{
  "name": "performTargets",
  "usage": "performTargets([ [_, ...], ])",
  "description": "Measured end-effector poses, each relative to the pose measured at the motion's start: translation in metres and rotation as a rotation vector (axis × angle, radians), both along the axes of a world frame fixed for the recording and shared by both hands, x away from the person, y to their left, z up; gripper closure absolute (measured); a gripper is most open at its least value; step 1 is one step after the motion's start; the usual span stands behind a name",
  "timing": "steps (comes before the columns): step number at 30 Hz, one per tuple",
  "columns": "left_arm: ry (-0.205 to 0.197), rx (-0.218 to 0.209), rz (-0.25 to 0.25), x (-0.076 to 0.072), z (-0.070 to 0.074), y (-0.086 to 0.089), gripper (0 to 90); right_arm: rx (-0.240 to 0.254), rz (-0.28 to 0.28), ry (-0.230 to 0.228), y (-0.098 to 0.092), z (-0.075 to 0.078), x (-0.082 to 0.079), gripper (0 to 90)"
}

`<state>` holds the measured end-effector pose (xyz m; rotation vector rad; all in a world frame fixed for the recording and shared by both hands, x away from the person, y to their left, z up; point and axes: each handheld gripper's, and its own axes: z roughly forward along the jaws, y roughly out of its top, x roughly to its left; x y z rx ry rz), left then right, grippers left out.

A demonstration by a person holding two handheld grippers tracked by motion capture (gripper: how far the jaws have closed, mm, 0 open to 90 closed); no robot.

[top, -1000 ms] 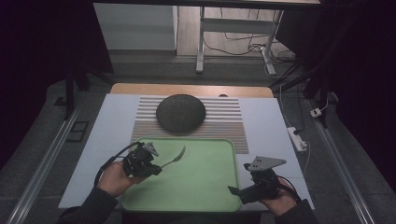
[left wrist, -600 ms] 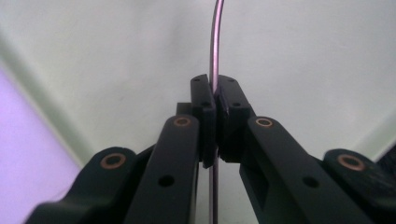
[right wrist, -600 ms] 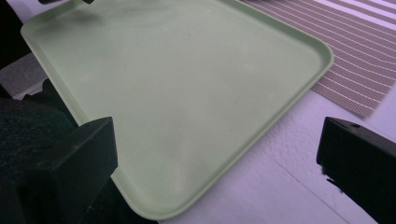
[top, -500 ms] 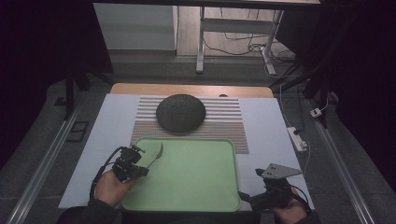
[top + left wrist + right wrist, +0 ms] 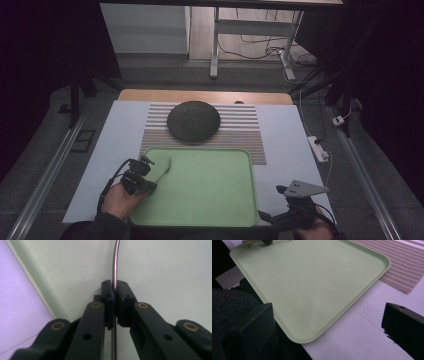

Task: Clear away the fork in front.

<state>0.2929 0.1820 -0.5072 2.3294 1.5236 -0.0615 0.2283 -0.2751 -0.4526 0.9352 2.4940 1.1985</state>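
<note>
so, high view: left claw [image 5: 150, 172] low over the near-left part of the green tray [image 5: 240, 210], a metal spoon [image 5: 164, 168] sticking out of it toward the tray's far-left corner. the tray sits at the counter's [image 5: 125, 120] near edge, partly on a striped mat [image 5: 250, 125]; a dark dome-shaped lid or bowl [image 5: 193, 120] sits on the mat's far side. right claw [image 5: 267, 218] rests off the tray's near-right corner.

left gripper view: the claw's pads are pinched on the spoon handle [image 5: 115, 270], which runs straight up between them over bare tray floor. the jaws have just been easing open a touch, handle between them, pads touching it. tray's left rim [image 5: 35, 287] just beside.

right gripper view: jaws spread wide, nothing between them, looking across the tray's near-right corner [image 5: 307, 338].

to do it well, i judge: get the spoon flat on the tray floor before letting go, clear of the rim, open slowly, then lift straight off so the handle doesn't drag.
</note>
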Motion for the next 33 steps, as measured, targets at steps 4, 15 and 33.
performTargets([
  [4,-0.046,-0.028,-0.003,0.001,0.008,0.002,79.4,0.022,-0.017,0.030,-0.004,0.000,-0.001,0.0],
  [15,-0.125,-0.096,-0.012,0.031,0.015,0.007,88.6,0.017,-0.029,0.051,-0.006,0.000,0.000,0.0],
  [33,-0.119,-0.108,-0.089,0.049,0.002,-0.018,88.5,0.010,-0.021,0.072,-0.005,-0.002,0.002,0.0],
])
